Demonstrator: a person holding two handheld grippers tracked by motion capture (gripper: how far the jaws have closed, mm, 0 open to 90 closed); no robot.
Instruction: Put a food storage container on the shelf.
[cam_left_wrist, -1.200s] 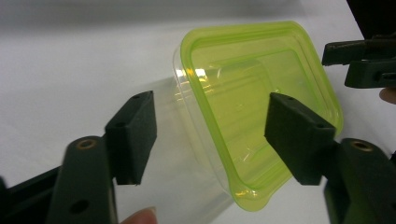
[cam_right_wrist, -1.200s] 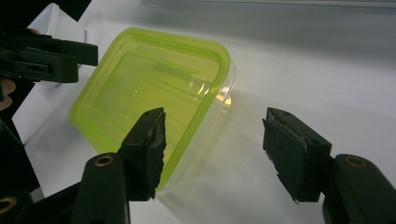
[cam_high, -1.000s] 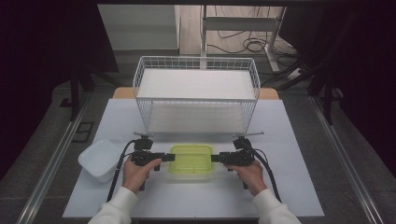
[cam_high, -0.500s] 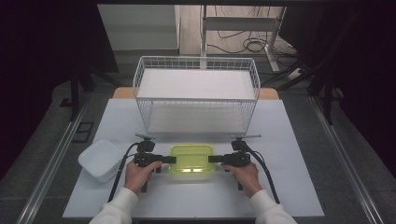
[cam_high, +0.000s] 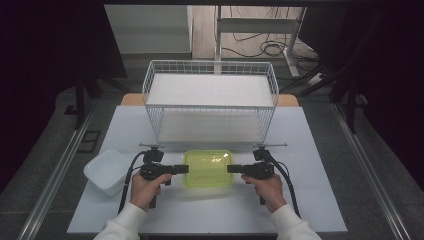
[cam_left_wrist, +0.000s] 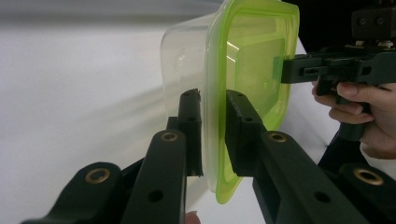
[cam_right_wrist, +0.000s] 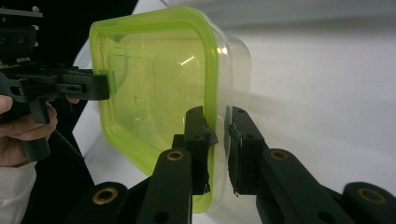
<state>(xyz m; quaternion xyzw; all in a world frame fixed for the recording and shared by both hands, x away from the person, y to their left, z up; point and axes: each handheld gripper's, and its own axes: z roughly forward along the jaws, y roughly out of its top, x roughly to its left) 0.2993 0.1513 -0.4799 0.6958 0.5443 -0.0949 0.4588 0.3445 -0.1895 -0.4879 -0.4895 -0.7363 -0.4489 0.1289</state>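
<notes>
Grasp step: left claw (cam_high: 184, 169) and right claw (cam_high: 231, 169), jaws just closing, pinch opposite rims of the green-lidded container (cam_high: 208, 168) near the worktop's (cam_high: 310, 150) front edge; next, an even lift.

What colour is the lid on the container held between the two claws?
Translucent lime green lid, on a clear container; the right gripper view shows it best.

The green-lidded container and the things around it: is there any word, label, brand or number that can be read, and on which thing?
No readable text in any view.
Green-lidded container: no print; a faint moulded mark on its clear body is too blurred to read.
White tub: plain.
Wire basket: no label.
Left claw and right claw: no markings.
</notes>
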